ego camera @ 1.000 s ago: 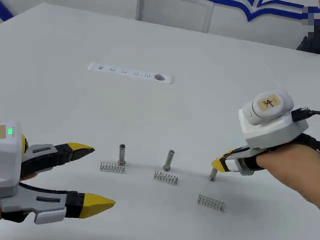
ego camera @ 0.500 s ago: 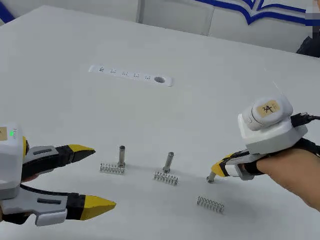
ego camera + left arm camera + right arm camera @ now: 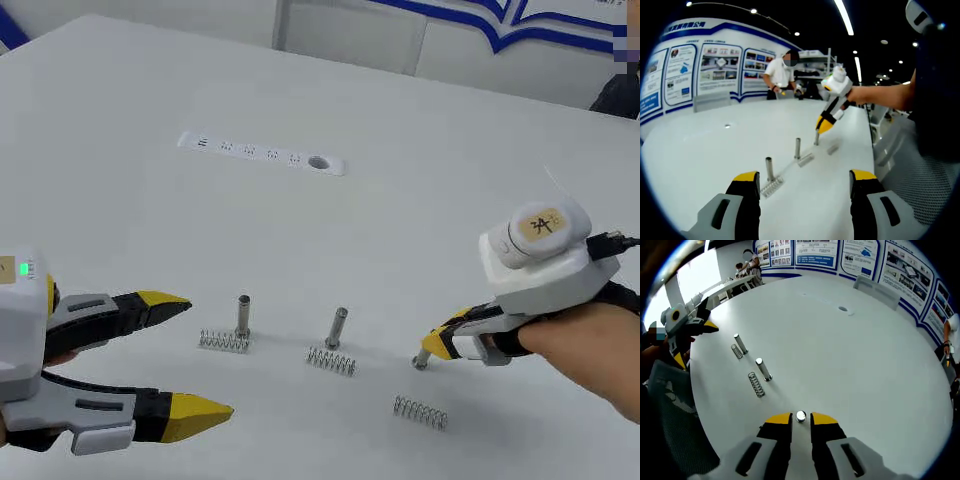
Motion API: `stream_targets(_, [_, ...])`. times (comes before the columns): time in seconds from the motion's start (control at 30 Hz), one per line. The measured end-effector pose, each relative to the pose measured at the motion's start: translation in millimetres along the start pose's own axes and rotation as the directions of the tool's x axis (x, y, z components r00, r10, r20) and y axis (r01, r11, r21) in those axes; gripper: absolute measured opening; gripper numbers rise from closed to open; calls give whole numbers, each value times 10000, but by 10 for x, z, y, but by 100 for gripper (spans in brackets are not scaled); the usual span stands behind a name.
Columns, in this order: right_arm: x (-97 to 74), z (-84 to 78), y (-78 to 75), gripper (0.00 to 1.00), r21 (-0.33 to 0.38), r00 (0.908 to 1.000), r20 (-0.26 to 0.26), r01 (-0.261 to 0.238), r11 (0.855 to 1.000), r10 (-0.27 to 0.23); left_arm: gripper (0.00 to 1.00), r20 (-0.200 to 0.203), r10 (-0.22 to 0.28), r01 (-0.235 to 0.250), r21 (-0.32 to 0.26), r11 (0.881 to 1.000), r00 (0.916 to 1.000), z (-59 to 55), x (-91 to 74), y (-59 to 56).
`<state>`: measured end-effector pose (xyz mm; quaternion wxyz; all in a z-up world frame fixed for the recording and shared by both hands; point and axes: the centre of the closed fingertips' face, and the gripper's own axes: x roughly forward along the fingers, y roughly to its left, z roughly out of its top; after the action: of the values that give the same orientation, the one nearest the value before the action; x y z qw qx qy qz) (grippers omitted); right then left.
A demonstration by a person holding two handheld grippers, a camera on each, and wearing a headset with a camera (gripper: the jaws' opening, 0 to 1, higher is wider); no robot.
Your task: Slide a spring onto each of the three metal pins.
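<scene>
Table: a wide white table (image 3: 120, 110) in a hall with blue-trimmed display walls.
Head view, power strip: a white power strip (image 3: 262, 153) lies well beyond the middle pin (image 3: 338, 327).
Head view, pins: the left pin (image 3: 243, 312) stands left of the middle pin and the right pin (image 3: 424, 356) to its right.
Head view, springs: the middle spring (image 3: 330, 361) lies flat just in front of the middle pin. The left spring (image 3: 222, 342) is to its left and the right spring (image 3: 420, 411) is off to its right and nearer.
Head view, left gripper: the left gripper (image 3: 208, 355) hovers left of the middle pin.
Left gripper view: its jaws are spread wide, nothing between them. The middle pin (image 3: 797, 148) is ahead, and the right gripper (image 3: 824, 125) is beyond it.
Right gripper view: the yellow tips stand narrowly apart around the right pin (image 3: 801, 416). Whether they grip it cannot be told. The middle pin (image 3: 763, 369) is farther off.
</scene>
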<state>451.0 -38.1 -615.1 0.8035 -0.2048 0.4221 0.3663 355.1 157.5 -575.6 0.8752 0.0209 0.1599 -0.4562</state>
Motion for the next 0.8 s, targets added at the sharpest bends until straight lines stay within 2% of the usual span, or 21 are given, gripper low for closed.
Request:
stream_targets(0.47, [-156, -152, 55, 17, -321, 9990, 371, -244, 9992, 256, 74, -52, -89, 89, 82, 9999, 9999, 19, 5, -32])
stream_targets(0.6, [-156, -274, 158, 17, -534, 9968, 296, -721, 9960, 738, 74, -56, -85, 85, 101, 9999, 9999, 22, 5, -35])
stream_targets(0.63, [-147, -332, 220, 17, -817, 9940, 136, -1069, 9909, 1084, 74, -53, -86, 87, 102, 9999, 9999, 22, 5, -37])
stream_targets(0.7, [-131, -403, 259, 17, -946, 9924, -39, -1228, 9879, 1230, 74, -63, -84, 85, 107, 9999, 9999, 21, 5, -40])
stream_targets(0.73, [-125, -456, 320, 17, -1252, 9879, -215, -1549, 9800, 1534, 74, -75, -83, 84, 115, 9999, 9999, 19, 5, -42])
stream_targets(0.8, [-115, -504, 358, 17, -1367, 9856, -314, -1691, 9761, 1664, 74, -91, -84, 85, 116, 9999, 9999, 16, 6, -46])
